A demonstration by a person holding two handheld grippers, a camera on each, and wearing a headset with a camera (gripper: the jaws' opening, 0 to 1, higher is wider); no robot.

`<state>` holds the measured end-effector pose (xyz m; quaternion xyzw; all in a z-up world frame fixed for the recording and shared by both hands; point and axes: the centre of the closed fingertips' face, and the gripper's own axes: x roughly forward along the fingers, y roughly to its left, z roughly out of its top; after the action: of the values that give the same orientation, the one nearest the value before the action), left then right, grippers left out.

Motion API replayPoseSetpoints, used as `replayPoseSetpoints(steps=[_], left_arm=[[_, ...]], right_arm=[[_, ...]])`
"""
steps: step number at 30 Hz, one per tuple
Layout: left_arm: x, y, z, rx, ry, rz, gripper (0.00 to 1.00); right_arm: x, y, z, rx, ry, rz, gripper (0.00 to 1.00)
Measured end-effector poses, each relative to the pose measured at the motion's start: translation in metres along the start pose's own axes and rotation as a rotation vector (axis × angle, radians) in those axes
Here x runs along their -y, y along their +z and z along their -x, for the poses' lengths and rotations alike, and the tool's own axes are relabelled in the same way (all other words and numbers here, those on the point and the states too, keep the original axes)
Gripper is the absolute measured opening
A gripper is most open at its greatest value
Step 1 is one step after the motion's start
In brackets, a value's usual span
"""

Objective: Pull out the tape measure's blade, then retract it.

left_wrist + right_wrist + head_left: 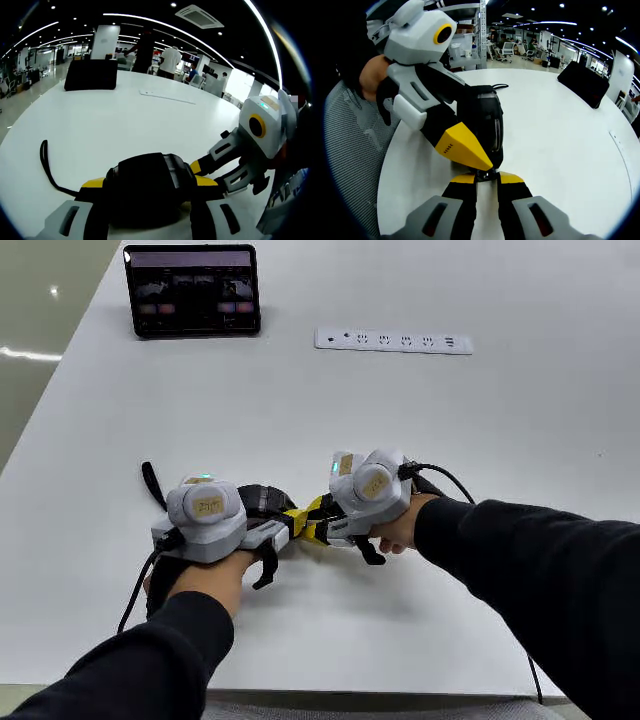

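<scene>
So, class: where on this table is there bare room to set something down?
Crowded: the near edge, where the left tongs and right tongs meet on the tape measure. Free: the broad bare tabletop between them and the tablet and power strip; also the stretch right of the strip.

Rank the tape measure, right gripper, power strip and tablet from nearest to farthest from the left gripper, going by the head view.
1. tape measure, between the jaws of the left gripper.
2. right gripper, just to the right, at the tape's front end.
3. power strip, far ahead to the right, and tablet, far ahead and slightly left: too close to call.
</scene>
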<state>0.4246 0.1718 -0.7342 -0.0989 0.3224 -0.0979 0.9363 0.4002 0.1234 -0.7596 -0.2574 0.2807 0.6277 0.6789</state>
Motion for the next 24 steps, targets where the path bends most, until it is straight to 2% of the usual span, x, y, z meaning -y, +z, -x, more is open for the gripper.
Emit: replayPoseSetpoints(steps=[3,9,10,12,15,17,19,21,22,24], left_arm=[[0.000,0.001,-0.001,-0.015,0.001,0.018,0.63],[0.001,-0.001,-0.002,-0.041,0.004,0.012,0.64],[0.001,0.000,-0.001,-0.043,0.003,0.008,0.65],[0.001,0.003,-0.001,-0.037,0.005,-0.048,0.65],[0.003,0.009,0.000,-0.032,-0.011,-0.055,0.67],[0.000,0.018,0.001,-0.009,-0.014,-0.048,0.75],[-0.004,0.024,0.002,0.002,-0.006,-0.055,0.88],[-0.004,0.032,0.004,0.026,-0.027,-0.056,0.99],[-0.004,0.037,0.007,0.046,-0.044,-0.066,1.00],[-0.005,0.038,0.010,0.031,-0.066,-0.075,1.00]], right_arm=[[0.000,0.000,0.000,0.000,-0.002,0.003,0.11],[0.001,0.000,0.000,-0.018,-0.008,-0.006,0.12],[0.001,0.000,0.000,-0.022,-0.012,-0.010,0.12],[0.001,0.000,0.000,-0.024,-0.020,-0.009,0.12],[0.002,-0.003,0.003,-0.031,-0.033,-0.020,0.15],[0.005,-0.005,0.010,-0.033,-0.050,-0.022,0.24],[0.008,-0.011,0.014,-0.050,-0.065,-0.058,0.32],[0.010,-0.016,0.020,-0.057,-0.073,-0.075,0.36],[0.011,-0.016,0.024,-0.049,-0.079,-0.081,0.38],[0.012,-0.018,0.031,-0.040,-0.091,-0.099,0.42]])
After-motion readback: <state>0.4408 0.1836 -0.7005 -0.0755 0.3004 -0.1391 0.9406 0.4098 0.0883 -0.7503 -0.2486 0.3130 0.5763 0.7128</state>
